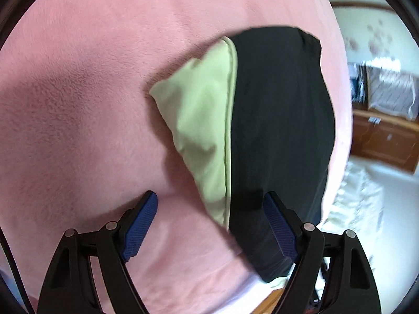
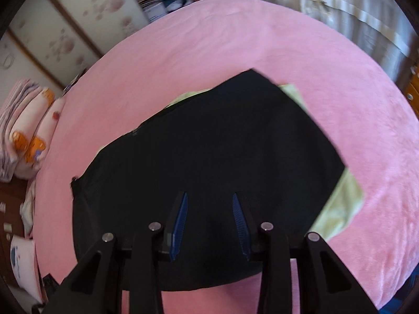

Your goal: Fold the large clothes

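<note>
A plush pink blanket (image 1: pixel 91 91) with a short, fleecy nap covers the bed and fills most of both wrist views, its surface soft and faintly mottled where the pile catches the light. On it lies a black garment (image 1: pixel 280 120), smooth and matte, spread flat into a broad, roughly trapezoidal panel with straight cut edges and sharp corners; in the right wrist view its near hem curves in a dark arc across the pink. A pale yellow-green garment (image 1: pixel 201 130) of thin, lightly creased cloth lies partly under the black one, showing as a wedge with a stitched seam along the line where the two meet, and in the right wrist view only its corners peep out beyond the black edges. The left gripper (image 1: pixel 209 204) hangs over the near end of this pile with its jaws spread wide; the ribbed blue pads (image 1: pixel 141 225) grip nothing, one above bare blanket, the other above the black cloth. The right gripper (image 2: pixel 210 206) hovers over the middle of the black garment with its jaws partly apart, a clear gap between the narrow blue pad edges and no cloth pinched there. Beyond the bed the right wrist view shows stacked patterned pillows (image 2: pixel 28 128) with orange print, flower-patterned wall panels (image 2: pixel 78 21) and a pale, pleated curtain (image 2: pixel 340 2); the left wrist view shows a wooden cabinet (image 1: pixel 385 138), blurred.
</note>
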